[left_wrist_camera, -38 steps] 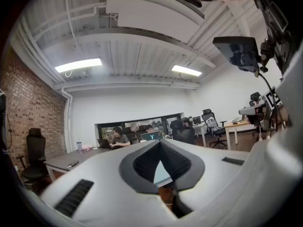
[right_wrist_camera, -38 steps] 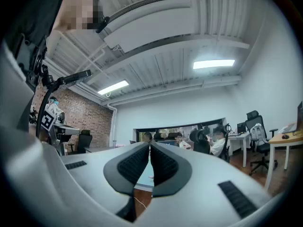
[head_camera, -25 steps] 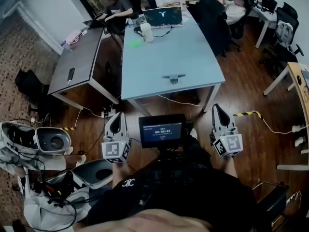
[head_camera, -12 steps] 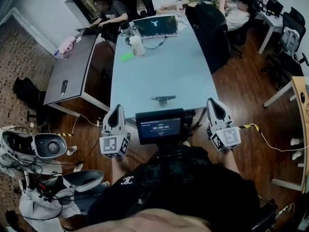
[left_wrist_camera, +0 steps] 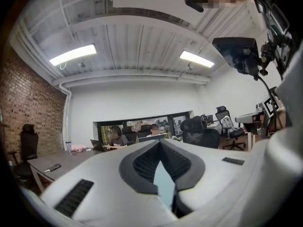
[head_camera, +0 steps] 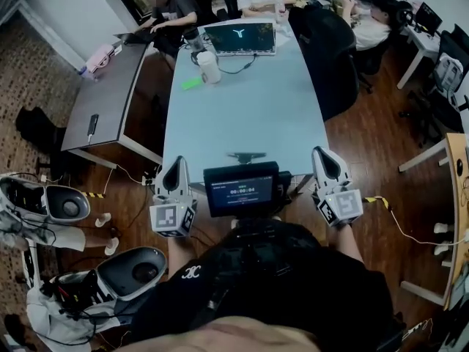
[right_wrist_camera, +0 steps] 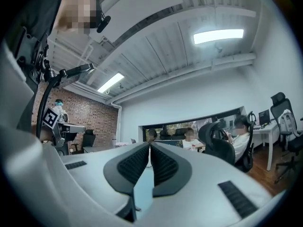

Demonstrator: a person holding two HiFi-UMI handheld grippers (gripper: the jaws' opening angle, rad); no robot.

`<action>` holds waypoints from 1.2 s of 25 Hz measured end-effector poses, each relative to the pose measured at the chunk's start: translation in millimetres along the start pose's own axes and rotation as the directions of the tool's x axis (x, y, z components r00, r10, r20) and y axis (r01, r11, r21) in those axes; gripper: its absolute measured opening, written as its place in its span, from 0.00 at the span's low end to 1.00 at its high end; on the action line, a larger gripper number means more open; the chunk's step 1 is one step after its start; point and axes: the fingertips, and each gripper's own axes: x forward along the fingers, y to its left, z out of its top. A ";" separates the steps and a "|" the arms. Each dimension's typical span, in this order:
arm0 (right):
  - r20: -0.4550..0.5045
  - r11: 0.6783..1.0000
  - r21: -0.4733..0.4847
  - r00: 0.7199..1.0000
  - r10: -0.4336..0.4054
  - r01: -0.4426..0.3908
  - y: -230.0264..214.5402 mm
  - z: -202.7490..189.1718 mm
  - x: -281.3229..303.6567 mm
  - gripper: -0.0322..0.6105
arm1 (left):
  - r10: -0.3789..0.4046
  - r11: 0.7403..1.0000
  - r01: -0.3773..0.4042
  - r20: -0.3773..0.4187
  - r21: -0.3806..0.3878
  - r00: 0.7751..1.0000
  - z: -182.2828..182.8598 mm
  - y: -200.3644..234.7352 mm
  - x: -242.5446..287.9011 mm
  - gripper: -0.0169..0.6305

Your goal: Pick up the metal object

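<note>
The metal object (head_camera: 246, 155), small and dark, lies near the front edge of the long light-blue table (head_camera: 249, 101). My left gripper (head_camera: 178, 161) is held at the table's front left corner, left of the object and apart from it. My right gripper (head_camera: 323, 152) is at the front right corner, also apart from it. In the left gripper view the left gripper (left_wrist_camera: 160, 143) has its pads meeting at the tips with nothing between them. In the right gripper view the right gripper (right_wrist_camera: 150, 145) is likewise shut and empty. Both point up across the room, so the object is hidden there.
A laptop (head_camera: 239, 38), a white cup (head_camera: 209, 67) and a green item (head_camera: 192, 83) sit at the table's far end, where people are seated. A grey desk (head_camera: 110, 94) stands left, a black chair (head_camera: 326, 50) right. White equipment shells (head_camera: 66, 204) lie on the floor at left.
The person has stepped toward the table: its front edge and the metal object now sit level with the gripper tips. Both grippers keep their pose and stay shut.
</note>
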 end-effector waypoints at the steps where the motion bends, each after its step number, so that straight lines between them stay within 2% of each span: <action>1: -0.009 1.000 -0.005 1.000 -0.001 0.001 -1.2 -4.3 3.6 0.08 | -0.001 1.000 0.001 -0.001 0.003 1.000 -1.2 3.4 0.9 0.05; 4: -0.027 0.999 -0.042 0.999 -0.034 0.033 -7.2 -14.8 14.8 0.08 | 0.020 1.000 -0.020 -0.021 0.000 1.000 -7.3 21.1 1.3 0.05; 7: -0.033 0.997 -0.071 0.999 -0.022 0.020 1.1 -22.2 32.1 0.08 | 0.022 1.000 -0.022 -0.036 0.009 0.999 -10.7 33.6 -0.9 0.05; 11: -0.053 0.990 -0.136 0.998 0.038 -0.045 19.6 -43.1 59.4 0.08 | 0.028 1.000 -0.028 -0.031 0.010 0.999 -12.3 47.6 -5.4 0.05; 13: -0.105 0.974 -0.204 0.991 0.081 -0.101 31.9 -61.6 72.9 0.08 | 0.022 1.000 -0.022 -0.028 0.015 0.999 -10.5 50.5 -6.6 0.05; 16: -0.242 0.938 -0.282 0.961 0.133 -0.200 54.9 -95.4 90.9 0.08 | -0.003 0.999 0.005 -0.037 0.036 0.999 -12.7 53.3 -5.0 0.05; 21: -0.320 0.884 -0.333 0.921 0.221 -0.328 74.3 -141.7 119.1 0.08 | 0.004 0.998 -0.002 -0.029 0.055 1.000 -9.2 53.1 6.5 0.05; 28: -0.451 0.798 -0.390 0.851 0.270 -0.460 108.1 -213.5 146.1 0.09 | -0.019 0.997 0.020 -0.024 0.072 1.000 -2.2 62.1 11.2 0.05; 30: -0.498 0.771 -0.392 0.820 0.281 -0.502 110.0 -230.4 144.5 0.16 | -0.017 0.997 0.019 -0.029 0.077 0.999 1.2 55.2 9.7 0.05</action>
